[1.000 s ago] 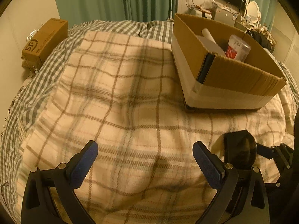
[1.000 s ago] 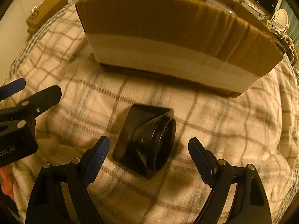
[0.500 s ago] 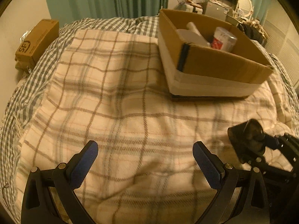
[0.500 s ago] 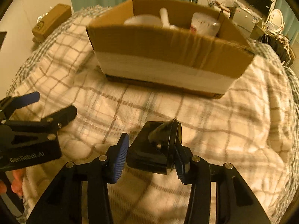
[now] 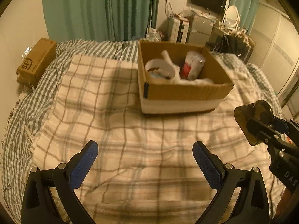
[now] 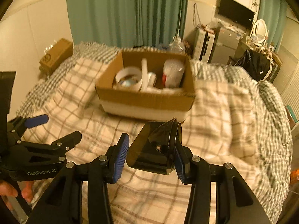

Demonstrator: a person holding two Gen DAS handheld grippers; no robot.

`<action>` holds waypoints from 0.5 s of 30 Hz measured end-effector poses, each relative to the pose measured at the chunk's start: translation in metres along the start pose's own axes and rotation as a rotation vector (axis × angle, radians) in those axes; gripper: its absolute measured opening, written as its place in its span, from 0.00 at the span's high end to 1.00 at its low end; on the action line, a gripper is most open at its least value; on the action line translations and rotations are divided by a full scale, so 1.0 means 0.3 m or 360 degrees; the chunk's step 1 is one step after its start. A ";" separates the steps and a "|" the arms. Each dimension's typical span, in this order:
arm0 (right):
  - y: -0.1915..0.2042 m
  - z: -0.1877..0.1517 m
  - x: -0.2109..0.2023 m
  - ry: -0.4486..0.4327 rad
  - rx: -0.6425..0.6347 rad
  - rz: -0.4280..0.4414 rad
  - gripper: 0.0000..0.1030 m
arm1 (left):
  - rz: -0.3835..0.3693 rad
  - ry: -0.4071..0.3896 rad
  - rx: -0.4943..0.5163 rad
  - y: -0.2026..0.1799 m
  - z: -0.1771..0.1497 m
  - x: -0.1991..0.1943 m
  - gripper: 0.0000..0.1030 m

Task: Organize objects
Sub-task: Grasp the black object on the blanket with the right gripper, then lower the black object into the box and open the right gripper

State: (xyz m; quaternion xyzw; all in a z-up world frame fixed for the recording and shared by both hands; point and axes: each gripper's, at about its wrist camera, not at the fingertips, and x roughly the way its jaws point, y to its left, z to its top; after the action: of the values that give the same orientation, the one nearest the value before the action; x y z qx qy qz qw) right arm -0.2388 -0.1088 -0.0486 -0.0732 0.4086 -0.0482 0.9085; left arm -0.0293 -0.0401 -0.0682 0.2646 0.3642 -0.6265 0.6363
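My right gripper [image 6: 149, 156] is shut on a black funnel-shaped plastic piece [image 6: 155, 149] and holds it up above the plaid blanket, in front of the open cardboard box [image 6: 147, 102]. The same piece shows at the right edge of the left wrist view [image 5: 252, 123]. The box [image 5: 183, 93] holds a white tape roll [image 5: 157, 69], a white tube and a red and white container [image 5: 192, 67]. My left gripper [image 5: 145, 166] is open and empty over the blanket, left of the right gripper.
The cream plaid blanket [image 5: 112, 121] lies over a green checked bedcover [image 5: 22, 100]. A small brown carton [image 5: 37, 59] sits at the bed's far left edge. Green curtains, a dresser, a TV and a mirror stand behind the bed.
My right gripper closed on the black piece lying on the blanket and lifted it. Both grippers rose and pulled back, so the box's inside shows.
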 end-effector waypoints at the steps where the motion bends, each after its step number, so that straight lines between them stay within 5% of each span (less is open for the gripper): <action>1: -0.006 0.012 -0.016 -0.0018 0.0000 -0.0001 0.56 | 0.0000 -0.0015 0.0001 -0.006 0.011 -0.009 0.00; 15: -0.063 0.365 -0.059 -0.0283 -0.0039 0.0050 0.56 | 0.0045 -0.0221 -0.0050 -0.018 0.339 0.014 0.00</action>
State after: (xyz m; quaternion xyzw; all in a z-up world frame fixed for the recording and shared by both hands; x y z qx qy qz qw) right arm -0.1690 -0.1143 0.0396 -0.0819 0.3279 -0.0221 0.9409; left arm -0.0214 -0.1236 -0.0104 0.2155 0.3252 -0.6285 0.6729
